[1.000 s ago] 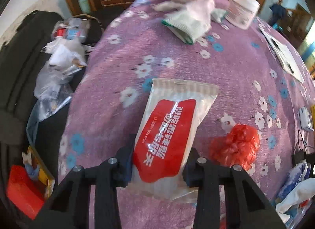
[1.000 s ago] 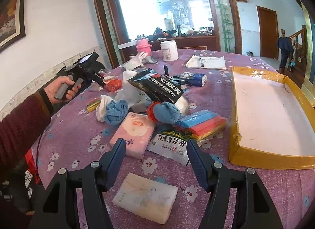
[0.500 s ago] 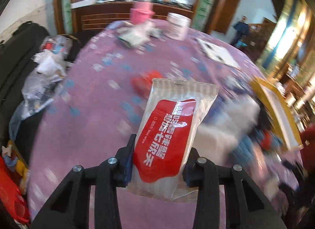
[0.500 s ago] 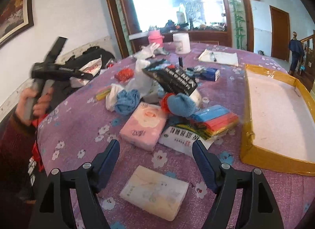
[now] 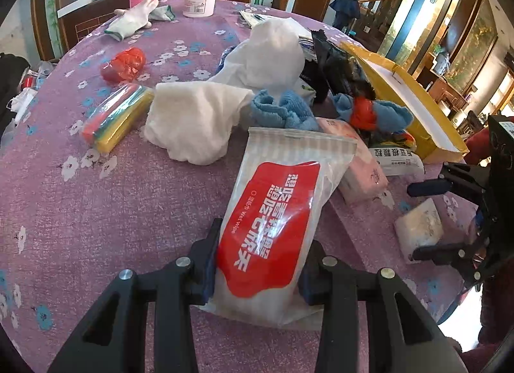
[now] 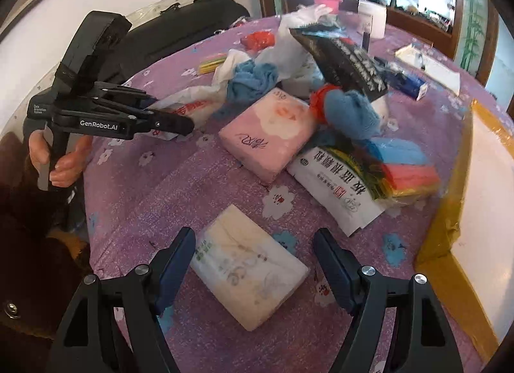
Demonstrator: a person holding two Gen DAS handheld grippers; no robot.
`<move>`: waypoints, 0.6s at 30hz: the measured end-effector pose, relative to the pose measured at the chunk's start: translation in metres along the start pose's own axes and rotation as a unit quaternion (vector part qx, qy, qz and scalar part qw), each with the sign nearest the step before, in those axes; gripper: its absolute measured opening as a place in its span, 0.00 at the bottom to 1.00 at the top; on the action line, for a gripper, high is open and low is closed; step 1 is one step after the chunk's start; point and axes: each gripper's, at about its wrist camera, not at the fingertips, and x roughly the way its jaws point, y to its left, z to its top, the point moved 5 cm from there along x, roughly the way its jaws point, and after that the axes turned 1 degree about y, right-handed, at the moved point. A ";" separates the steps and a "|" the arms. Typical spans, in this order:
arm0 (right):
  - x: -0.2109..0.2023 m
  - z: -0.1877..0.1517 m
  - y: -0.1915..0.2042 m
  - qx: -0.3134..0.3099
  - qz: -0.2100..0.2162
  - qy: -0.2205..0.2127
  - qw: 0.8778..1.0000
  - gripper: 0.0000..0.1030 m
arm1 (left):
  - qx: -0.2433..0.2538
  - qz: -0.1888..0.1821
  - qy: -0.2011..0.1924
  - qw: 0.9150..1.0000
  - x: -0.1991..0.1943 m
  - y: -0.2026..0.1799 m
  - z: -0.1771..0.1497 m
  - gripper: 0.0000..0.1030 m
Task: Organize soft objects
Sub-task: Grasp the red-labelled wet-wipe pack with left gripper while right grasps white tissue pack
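1. The left gripper (image 5: 258, 272) is clamping the wet wipe pack (image 5: 276, 222) between its jaws, gripping the pack's near end, so its long axis is pointing away along the fingers.
2. The pack is hanging above the purple tablecloth (image 5: 96, 212), near the pile of soft things, with the yellow box (image 5: 414, 106) lying far to the right, beyond the pile.
3. The right gripper (image 6: 253, 264) is hovering with jaws spread wide and empty, straddling the white tissue pack (image 6: 250, 272) lying on the cloth, its long axis running diagonally across the gap.
4. The right gripper is probably the nearer one to the box.
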 end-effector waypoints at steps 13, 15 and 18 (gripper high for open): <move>-0.005 -0.006 0.029 -0.118 -0.082 0.033 0.989 0.78 | 0.015 0.021 -0.001 1.000 0.002 -0.003 -0.001 0.38; -0.003 -0.001 0.028 -0.118 -0.071 0.032 0.990 0.78 | 0.019 0.024 -0.001 1.000 0.002 -0.004 -0.001 0.38; 0.005 -0.003 0.025 -0.100 -0.045 0.048 0.993 0.61 | 0.022 0.027 -0.003 0.999 0.002 -0.004 -0.001 0.38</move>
